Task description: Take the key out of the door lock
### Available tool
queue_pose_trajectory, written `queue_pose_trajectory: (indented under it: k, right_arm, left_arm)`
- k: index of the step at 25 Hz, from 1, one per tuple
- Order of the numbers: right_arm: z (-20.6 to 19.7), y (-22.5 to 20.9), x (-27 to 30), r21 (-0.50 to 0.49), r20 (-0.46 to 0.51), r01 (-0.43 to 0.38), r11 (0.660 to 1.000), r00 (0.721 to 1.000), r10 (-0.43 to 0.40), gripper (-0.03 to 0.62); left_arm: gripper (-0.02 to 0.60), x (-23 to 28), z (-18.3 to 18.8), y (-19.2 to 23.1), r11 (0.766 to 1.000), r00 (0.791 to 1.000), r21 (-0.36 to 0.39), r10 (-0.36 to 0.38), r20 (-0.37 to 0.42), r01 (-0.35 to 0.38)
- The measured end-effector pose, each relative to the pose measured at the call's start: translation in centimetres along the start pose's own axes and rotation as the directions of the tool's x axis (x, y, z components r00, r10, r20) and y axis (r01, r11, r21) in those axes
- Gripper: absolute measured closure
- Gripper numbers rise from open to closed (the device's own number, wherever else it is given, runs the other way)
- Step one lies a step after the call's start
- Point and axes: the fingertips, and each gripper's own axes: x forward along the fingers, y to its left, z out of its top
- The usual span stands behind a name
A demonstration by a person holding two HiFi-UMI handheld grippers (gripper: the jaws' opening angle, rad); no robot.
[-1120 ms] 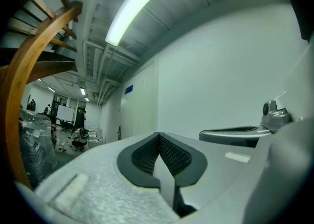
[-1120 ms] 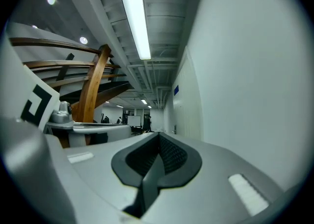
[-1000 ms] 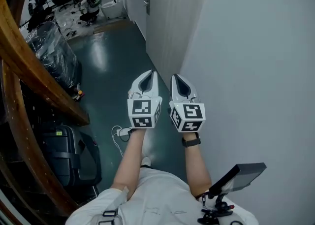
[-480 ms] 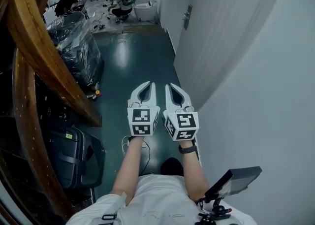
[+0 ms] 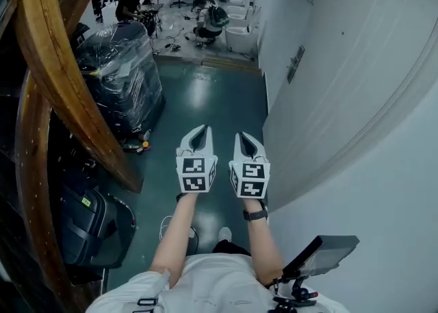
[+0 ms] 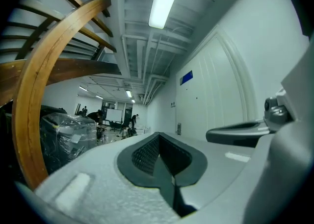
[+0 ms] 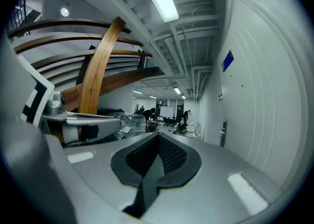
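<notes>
Left tongs (image 5: 202,131): held ahead of the body over the green floor (image 5: 215,103), shut tight, empty.

Right tongs (image 5: 241,138): carried just beside the left, not touching it. Jaws were starting to part from a near-closed stance, with nothing between them.

White cable (image 5: 166,224): lay loose on the floor by the feet, beside a black case (image 5: 92,226) at the left edge of the corridor.

Curved wooden beam (image 5: 65,79): rose along the left side, with a plastic-wrapped stack (image 5: 126,75) beyond it.

Door handle (image 5: 295,64): sat on the right wall, well ahead of both tongs. Lock presumed at that plate. Key too small to make out from here.

People (image 5: 209,17): gathered at the far end of the corridor.

Hazards, judged:
- Approach not finished, and no key sighted, so aim at the lock was unconfirmed.
- Arriving with the jaws this narrow would nudge the key head instead of straddling it.
- An off-axis pull could bind the key in the cylinder.
- The cable underfoot could catch a step.
</notes>
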Motion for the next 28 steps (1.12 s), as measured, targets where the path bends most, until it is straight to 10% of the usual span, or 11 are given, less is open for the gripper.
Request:
queue_pose_trajectory:
  k: [9,15,20,28]
  right_arm:
    - [1.0,-4.6,10.6,0.022,0.093,-0.242,0.97,0.967,0.239,0.595]
    - [0.0,-4.8,16.6,0.076,0.18,-0.298,0.952,0.943,0.28,0.595]
    - [1.5,-6.5,23.1,0.062,0.221,-0.266,0.962,0.944,0.246,0.594]
    - [7.6,-7.9,39.8,0.06,0.23,-0.186,0.981,0.959,0.168,0.594]
  left_arm:
    - [0.584,10.3,-2.8,1.5,0.989,0.995,0.145,0.043,-0.093,-0.029]
    - [0.581,15.8,-2.1,2.2,0.983,0.994,0.149,-0.107,0.028,0.102]
    - [0.581,22.6,-3.1,7.8,0.998,0.997,0.056,-0.043,0.066,0.039]
    - [0.58,36.8,5.6,16.7,0.982,0.951,0.032,-0.186,0.247,0.184]
